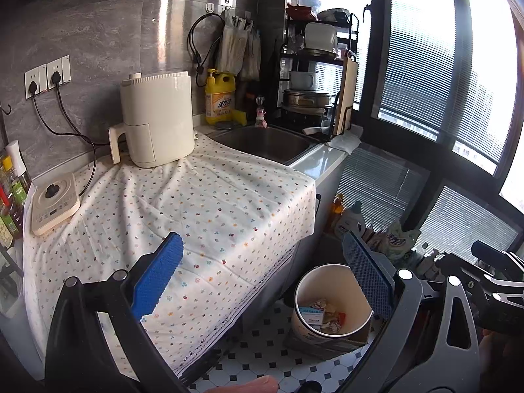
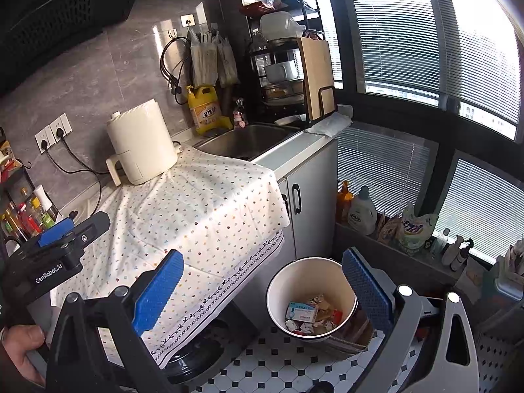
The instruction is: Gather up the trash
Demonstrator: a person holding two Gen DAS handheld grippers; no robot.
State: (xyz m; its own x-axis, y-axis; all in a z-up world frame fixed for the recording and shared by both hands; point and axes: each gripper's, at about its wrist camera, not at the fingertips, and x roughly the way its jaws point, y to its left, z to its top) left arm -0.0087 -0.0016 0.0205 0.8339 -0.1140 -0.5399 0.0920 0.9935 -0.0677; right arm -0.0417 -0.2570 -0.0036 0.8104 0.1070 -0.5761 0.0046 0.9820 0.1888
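A white round trash bin (image 1: 332, 298) stands on the tiled floor by the counter; it also shows in the right wrist view (image 2: 311, 298). It holds wrappers and a small blue-and-white box (image 2: 301, 312). My left gripper (image 1: 262, 271) is open and empty, held above the counter's front edge and the bin. My right gripper (image 2: 262, 278) is open and empty, above the bin. The left gripper's body (image 2: 55, 255) shows at the left of the right wrist view. The right gripper's body (image 1: 484, 281) shows at the right of the left wrist view.
A flowered cloth (image 1: 183, 203) covers the counter. On it stand a white air fryer (image 1: 154, 118) and a small induction cooker (image 1: 54, 203). A sink (image 1: 265, 142), yellow detergent bottle (image 1: 220, 96) and dish rack (image 1: 314, 75) are behind. Bottles (image 2: 360, 209) line the window ledge.
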